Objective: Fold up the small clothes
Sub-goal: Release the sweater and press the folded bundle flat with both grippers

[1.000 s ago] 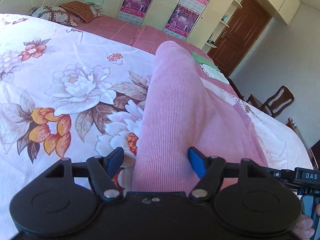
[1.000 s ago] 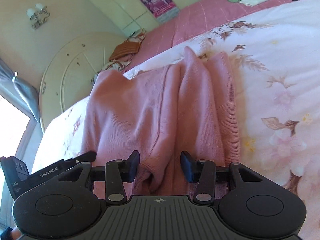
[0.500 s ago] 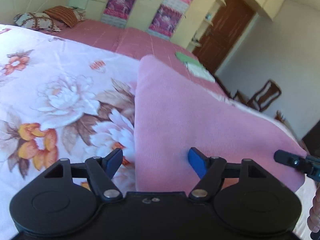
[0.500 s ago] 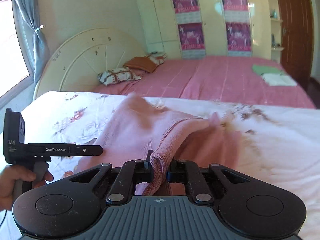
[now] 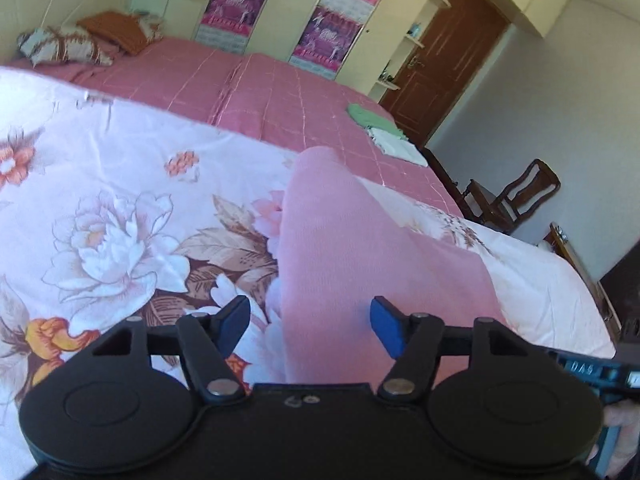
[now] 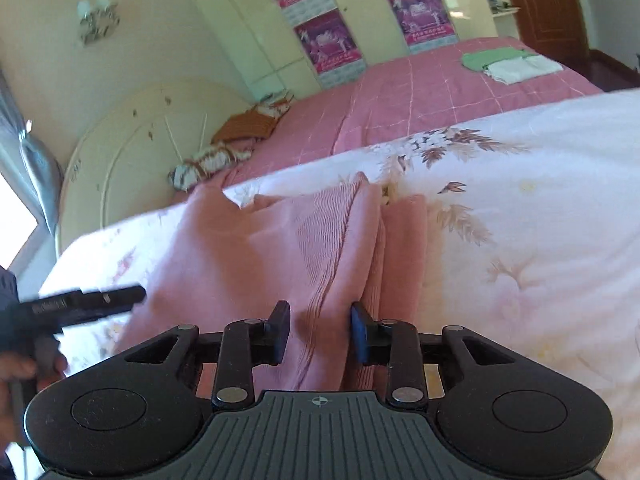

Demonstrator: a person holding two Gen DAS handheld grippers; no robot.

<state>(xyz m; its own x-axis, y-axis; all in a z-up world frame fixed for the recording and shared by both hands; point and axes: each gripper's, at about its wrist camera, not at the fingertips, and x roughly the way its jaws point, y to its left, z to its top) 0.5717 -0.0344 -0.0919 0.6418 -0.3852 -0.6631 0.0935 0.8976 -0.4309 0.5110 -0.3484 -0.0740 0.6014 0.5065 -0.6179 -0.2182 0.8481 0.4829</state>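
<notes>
While the pink knit garment (image 6: 280,264) lies bunched on the floral quilt (image 5: 120,200), near its edge toward the pink bedspread (image 5: 248,88), the left gripper (image 5: 310,322) is closing over its fold without pressing, and the right gripper (image 6: 320,332) is opening around a ridge of it.

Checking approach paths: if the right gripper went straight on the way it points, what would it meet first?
The pink garment: the right gripper, fingers opening, already has its folds between them; past it lies the floral quilt. Depth is uncertain.
</notes>
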